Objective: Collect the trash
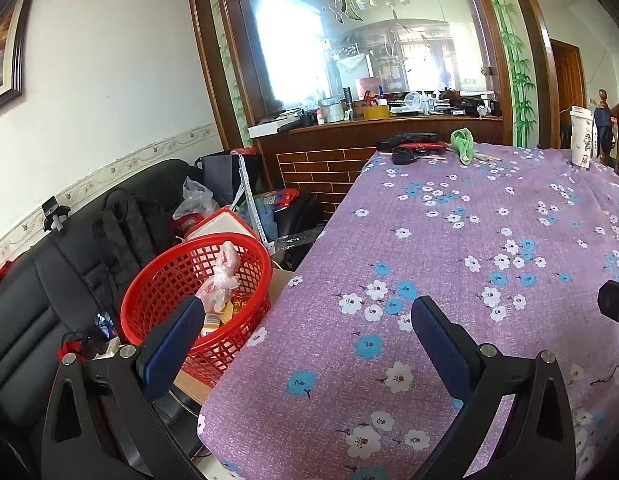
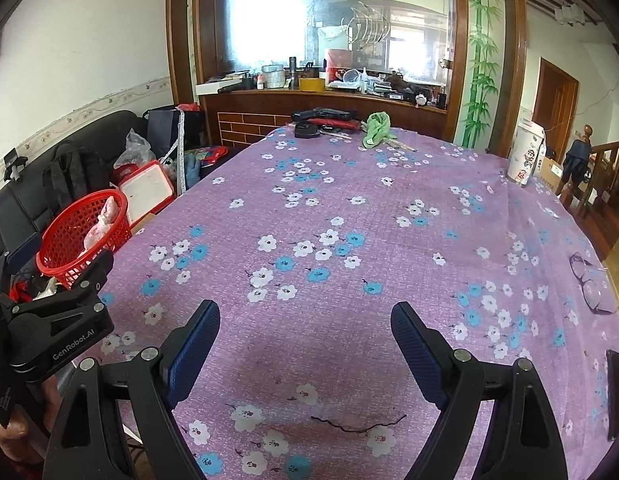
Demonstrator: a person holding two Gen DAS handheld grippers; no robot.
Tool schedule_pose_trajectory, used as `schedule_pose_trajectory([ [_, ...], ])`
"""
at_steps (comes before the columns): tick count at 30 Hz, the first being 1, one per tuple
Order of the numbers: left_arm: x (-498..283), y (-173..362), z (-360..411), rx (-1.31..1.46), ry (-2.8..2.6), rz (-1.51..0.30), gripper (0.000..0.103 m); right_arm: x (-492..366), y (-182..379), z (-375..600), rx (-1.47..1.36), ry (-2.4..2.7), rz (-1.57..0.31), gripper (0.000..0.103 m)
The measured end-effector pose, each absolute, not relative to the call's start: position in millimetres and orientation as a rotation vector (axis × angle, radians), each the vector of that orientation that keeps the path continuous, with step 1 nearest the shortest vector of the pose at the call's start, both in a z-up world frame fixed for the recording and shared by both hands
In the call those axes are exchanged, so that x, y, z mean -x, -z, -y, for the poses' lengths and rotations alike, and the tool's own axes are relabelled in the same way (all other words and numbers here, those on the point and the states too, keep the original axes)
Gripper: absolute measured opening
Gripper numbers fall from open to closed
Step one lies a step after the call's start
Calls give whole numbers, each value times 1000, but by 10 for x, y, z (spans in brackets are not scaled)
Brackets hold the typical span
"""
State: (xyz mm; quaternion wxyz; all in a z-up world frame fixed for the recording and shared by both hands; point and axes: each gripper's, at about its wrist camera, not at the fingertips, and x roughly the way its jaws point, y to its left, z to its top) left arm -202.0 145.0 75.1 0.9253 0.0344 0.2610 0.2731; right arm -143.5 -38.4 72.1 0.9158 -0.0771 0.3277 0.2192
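Note:
A red mesh basket point(image 1: 157, 292) stands left of the table on a cardboard box and holds a pink plastic bag point(image 1: 223, 276) and yellow packets. My left gripper point(image 1: 309, 316) hangs open over the table's left edge, its left finger in front of the basket, with nothing between the fingers. My right gripper point(image 2: 305, 314) is open above the purple flowered tablecloth point(image 2: 349, 208), also with nothing in it. In the right wrist view the basket point(image 2: 69, 232) is at the left, with the left gripper point(image 2: 95, 270) just in front of it. A crumpled green cloth point(image 2: 375, 128) lies at the far end.
A white printed cup point(image 2: 525, 156) stands at the far right edge. Glasses point(image 2: 593, 288) and a flat black object point(image 2: 615, 392) lie at the right. Black items and a red case point(image 2: 329, 120) sit at the far end. A cluttered black sofa point(image 1: 49, 280) runs along the left.

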Motion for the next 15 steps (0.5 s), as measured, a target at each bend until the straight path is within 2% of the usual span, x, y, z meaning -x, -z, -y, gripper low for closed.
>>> schedule_pose_trajectory([
  [15, 2029, -758, -1455, -71, -559, -533, 103, 1409, -676, 388, 169, -438, -677, 92],
])
